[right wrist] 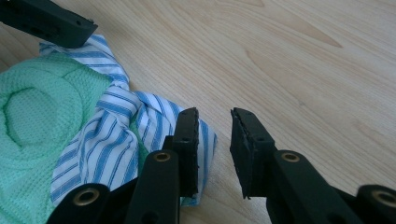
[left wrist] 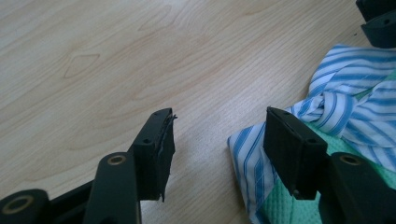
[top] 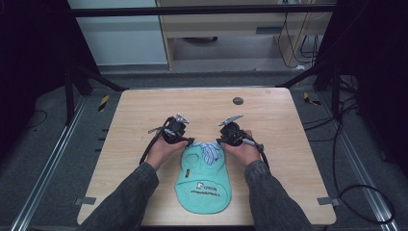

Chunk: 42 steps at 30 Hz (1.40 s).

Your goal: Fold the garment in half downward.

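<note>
A: One garment, a green mesh bib point(top: 204, 180) with a blue-striped collar point(top: 210, 151), flat on the bench point(top: 144, 110). It sits near the person's edge, roughly centred. Long axis runs near-to-far, collar at the far end.

B: Claw positions?

A: Left claw point(top: 188, 141) is just left of the collar, right claw point(top: 219, 141) just right of it. Both look about equally near. In the left gripper view the left claw point(left wrist: 219, 140) is wide open and holds nothing; the striped corner point(left wrist: 247, 154) lies just inside its right-hand jaw.

B: Right one?

A: Right claw point(right wrist: 214, 149) is open with a narrower gap, also empty. The striped cloth point(right wrist: 140, 121) lies under and beside its left-hand jaw, not between the pads.

B: Room?

A: Plenty. Bare wood spreads beyond the collar and to both sides. A dark round disc point(top: 237, 100) sits well apart near the far edge. My guess: each claw needs to shift inward to catch its collar corner.
</note>
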### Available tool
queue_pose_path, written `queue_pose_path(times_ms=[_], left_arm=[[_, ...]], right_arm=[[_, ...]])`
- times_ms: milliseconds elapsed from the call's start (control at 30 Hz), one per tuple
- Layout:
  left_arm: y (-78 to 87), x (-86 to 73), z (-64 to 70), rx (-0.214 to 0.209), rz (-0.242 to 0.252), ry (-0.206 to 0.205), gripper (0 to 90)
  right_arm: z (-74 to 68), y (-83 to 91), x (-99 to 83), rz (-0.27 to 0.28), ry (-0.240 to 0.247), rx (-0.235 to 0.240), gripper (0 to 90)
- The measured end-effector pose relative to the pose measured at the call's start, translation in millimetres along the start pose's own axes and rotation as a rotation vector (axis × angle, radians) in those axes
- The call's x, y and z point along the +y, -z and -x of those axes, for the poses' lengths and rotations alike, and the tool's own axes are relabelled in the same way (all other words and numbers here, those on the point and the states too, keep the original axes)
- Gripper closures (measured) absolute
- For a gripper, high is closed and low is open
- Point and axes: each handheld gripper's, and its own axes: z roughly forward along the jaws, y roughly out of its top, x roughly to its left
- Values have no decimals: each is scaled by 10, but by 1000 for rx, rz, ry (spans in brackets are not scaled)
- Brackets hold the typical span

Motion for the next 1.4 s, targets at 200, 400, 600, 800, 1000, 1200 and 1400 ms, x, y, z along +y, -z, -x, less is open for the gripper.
queue_pose_path(times_ms=[200, 400, 600, 800, 1000, 1200, 1400], left_arm=[[-64, -61, 30, -4, -19, -8, 432], [-99, -83, 44, -10, -36, -13, 435], [-106, -99, 35, -20, -35, -8, 442], [-105, -132, 20, -61, -21, 10, 517], [-92, -149, 65, -109, -11, -3, 712], [-79, -154, 89, -121, -11, -23, 817], [-27, -120, 104, -123, -13, -62, 860]], right_arm=[[4, -56, -7, -15, -12, 3, 700], [-24, -117, 0, -29, -20, 19, 622], [-34, -167, -3, -52, -23, 25, 603], [-25, -180, -21, -72, -21, 52, 636], [-43, -169, -28, -79, 3, 84, 756], [-107, -145, -27, -81, 68, 77, 832], [-125, -19, -10, -50, 82, 82, 836]])
